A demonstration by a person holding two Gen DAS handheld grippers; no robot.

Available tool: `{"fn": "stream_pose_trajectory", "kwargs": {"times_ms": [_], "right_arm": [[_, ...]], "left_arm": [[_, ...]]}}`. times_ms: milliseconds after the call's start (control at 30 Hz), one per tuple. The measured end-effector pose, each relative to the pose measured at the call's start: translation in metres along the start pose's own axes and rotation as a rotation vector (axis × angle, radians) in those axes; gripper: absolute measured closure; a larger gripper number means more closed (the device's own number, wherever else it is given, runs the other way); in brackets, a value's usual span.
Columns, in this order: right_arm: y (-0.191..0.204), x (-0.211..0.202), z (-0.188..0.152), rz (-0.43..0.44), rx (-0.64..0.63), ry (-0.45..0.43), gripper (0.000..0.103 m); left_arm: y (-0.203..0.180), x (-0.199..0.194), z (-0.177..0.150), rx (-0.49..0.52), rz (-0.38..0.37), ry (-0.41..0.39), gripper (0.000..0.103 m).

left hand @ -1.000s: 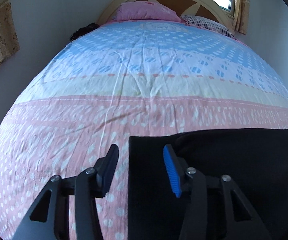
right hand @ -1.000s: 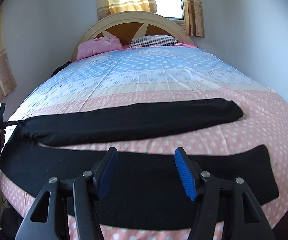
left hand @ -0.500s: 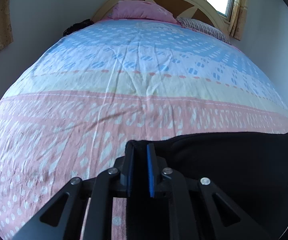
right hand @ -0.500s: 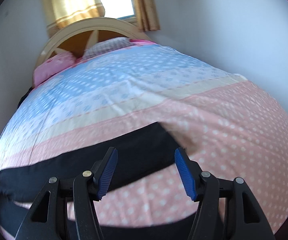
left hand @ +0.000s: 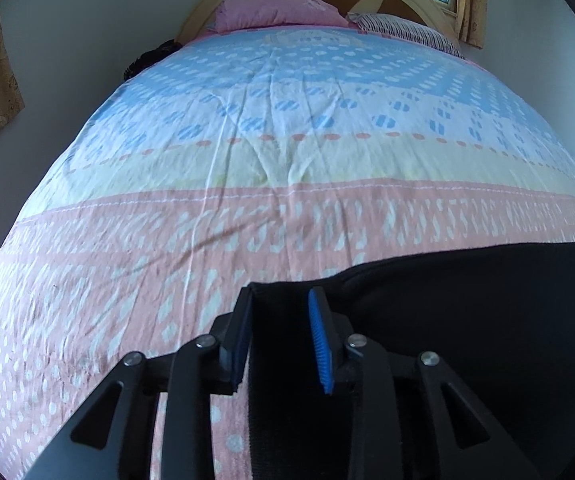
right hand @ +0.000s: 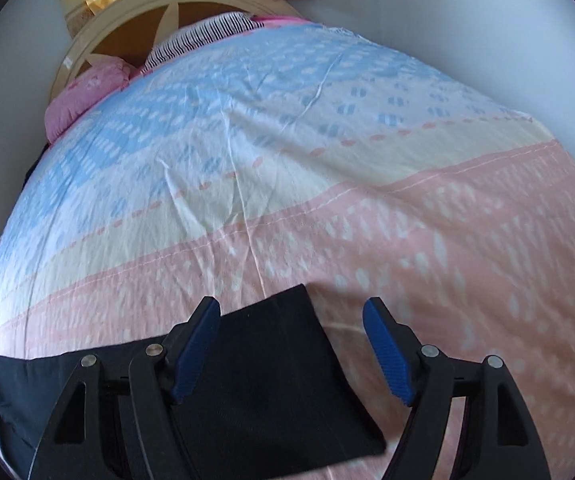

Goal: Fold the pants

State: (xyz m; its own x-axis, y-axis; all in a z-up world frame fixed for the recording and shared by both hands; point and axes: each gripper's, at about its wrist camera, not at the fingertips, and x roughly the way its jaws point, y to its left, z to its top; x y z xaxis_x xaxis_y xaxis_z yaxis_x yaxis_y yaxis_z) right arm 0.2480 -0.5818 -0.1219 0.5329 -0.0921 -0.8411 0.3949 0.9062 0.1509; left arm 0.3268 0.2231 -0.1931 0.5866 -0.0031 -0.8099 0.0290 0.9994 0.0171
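- While I hold both tools over the bed (left hand: 271,184), my left gripper (left hand: 281,336) stands partly apart; its jaws have just been opening, with the corner of the black fabric pants (left hand: 467,320) between them, pads not visibly pressing.
- My right gripper (right hand: 291,348) is spread wide, its jaws having just opened further, above the end of the pants (right hand: 271,380), gripping nothing.
- I see the pants lying flat on the pink dotted band of the bedsheet (right hand: 447,248), near the foot of the bed.
- At the head, a pink pillow (left hand: 275,10) sits beside a striped pillow (left hand: 403,30).
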Motion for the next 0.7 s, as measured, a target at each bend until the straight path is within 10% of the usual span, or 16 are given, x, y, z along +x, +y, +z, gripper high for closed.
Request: {"fn": "stream_pose_trajectory", "kwargs": {"times_ms": [133,267,367,700], "right_arm": [[0.006,0.023,0.003,-0.008,-0.021,0.047,0.03],[0.011,0.03,-0.005,-0.002,-0.065,0.078,0.077],[0.006,0.023,-0.006,0.028,-0.058,0.06,0.092],[0.005,-0.06,-0.025,0.116,-0.085,-0.162,0.096]], "left_arm": [[-0.002,-0.001,0.001,0.01,0.003,0.003,0.073],[-0.008,-0.005,-0.002,0.058,-0.002,-0.028,0.076],[-0.011,-0.005,-0.006,0.086,-0.021,-0.026,0.092],[0.001,-0.051,0.002,-0.007,-0.106,-0.174,0.097]]}}
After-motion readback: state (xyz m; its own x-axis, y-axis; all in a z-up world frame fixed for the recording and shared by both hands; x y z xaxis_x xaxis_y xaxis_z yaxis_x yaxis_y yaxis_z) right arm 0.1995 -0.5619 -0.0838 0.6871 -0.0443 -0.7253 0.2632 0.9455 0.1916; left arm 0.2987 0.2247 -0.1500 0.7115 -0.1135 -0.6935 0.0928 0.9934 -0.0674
